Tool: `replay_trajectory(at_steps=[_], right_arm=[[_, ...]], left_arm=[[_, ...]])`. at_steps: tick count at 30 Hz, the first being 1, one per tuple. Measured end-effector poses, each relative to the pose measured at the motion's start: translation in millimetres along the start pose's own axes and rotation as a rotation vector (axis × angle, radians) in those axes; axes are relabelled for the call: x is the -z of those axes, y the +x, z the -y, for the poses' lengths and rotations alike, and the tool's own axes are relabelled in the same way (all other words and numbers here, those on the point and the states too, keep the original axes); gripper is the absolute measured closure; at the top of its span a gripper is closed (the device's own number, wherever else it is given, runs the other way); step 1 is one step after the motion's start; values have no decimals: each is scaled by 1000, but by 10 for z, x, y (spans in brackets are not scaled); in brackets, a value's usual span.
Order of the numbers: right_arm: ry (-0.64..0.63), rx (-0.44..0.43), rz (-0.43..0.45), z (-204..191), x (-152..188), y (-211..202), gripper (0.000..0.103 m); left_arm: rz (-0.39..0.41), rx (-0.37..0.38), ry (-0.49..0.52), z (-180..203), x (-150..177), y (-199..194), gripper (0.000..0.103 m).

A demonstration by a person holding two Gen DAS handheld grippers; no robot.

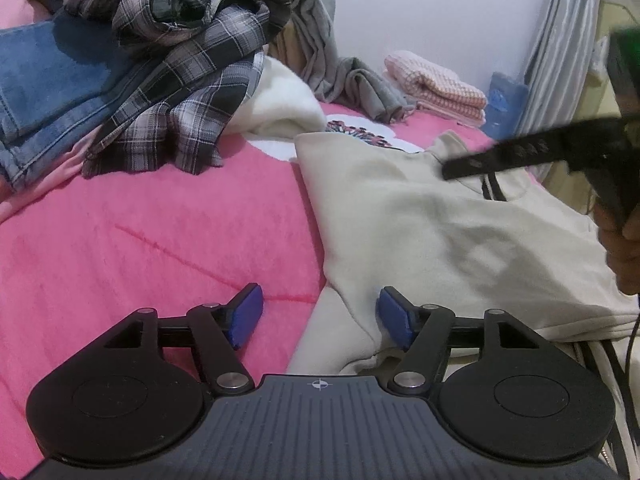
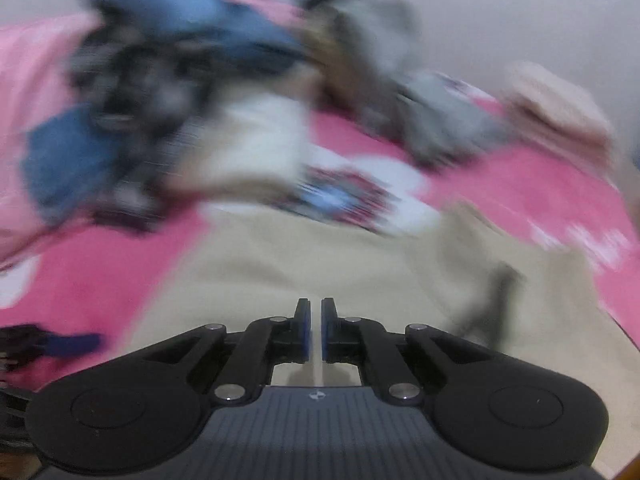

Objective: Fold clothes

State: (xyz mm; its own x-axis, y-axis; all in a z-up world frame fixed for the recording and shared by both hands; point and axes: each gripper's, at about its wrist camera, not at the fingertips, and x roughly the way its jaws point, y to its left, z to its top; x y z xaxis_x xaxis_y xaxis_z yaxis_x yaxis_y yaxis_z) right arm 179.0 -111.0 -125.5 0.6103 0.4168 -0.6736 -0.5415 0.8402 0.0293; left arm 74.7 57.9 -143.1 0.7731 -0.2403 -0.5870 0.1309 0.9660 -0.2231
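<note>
**Cream hoodie laid out on a pink bed, two handheld grippers above it**

Cream fleece fills the near ground in both wrist views: a cream hooded sweatshirt [image 1: 420, 220] lies spread flat on a bright pink plush bed cover [image 1: 140, 248]. Nearest the left wrist camera, the left gripper [image 1: 320, 316] hovers low over the sweatshirt's left edge. Its blue-padded fingers [image 1: 246, 312] stand released and wide apart, one above the pink cover, the other above the cream fabric, pressing on nothing. In the right wrist view, heavily blurred, the right gripper [image 2: 315, 330] has its fingers clenched almost together, with only a thin slit between the pads and no cloth visibly caught there; cream fabric lies beneath it. From the left view, that same black gripper reaches in from the right edge, gripped by a person's hand [image 1: 624, 248], above the sweatshirt's collar.

Farther back on the left sits a heap of unfolded clothes: blue denim jeans [image 1: 52, 80] under a crumpled black-and-white plaid shirt [image 1: 180, 80], with a white fluffy garment [image 1: 280, 104] beside them. Beyond lie a rumpled grey garment [image 1: 344, 80] and a folded pink-and-white checked cloth [image 1: 436, 88] near the pale wall [image 1: 420, 8].
</note>
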Motion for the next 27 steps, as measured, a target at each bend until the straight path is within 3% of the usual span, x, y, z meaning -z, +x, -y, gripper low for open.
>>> replay_trajectory(at_steps=[6,10,14,18,21,24,27], right_arm=[[-164,84,-68,-224,20,552,99],[-1,164,-61,141,-105,478,96],[-29,77,19,-51,-271,259,96],[-162,-46,26,-483,-399,412,96],[-189,4,-45,-549,-339,785,97],[-60,-24,-29,-316,-362,974,99],[-54,7,-31,-276,-461,1050,99]], left_arm=[[4,26,-67,-83,11,-68,37],[12,73,-166,-262,35,-145,38],[17,87,-192,-303,61,-150,38],[25,61,-153,-227,84,-139,37],[28,62,-151,-232,94,-135,37],[30,65,-150,-238,104,-134,37],[31,63,-144,-233,114,-139,37]])
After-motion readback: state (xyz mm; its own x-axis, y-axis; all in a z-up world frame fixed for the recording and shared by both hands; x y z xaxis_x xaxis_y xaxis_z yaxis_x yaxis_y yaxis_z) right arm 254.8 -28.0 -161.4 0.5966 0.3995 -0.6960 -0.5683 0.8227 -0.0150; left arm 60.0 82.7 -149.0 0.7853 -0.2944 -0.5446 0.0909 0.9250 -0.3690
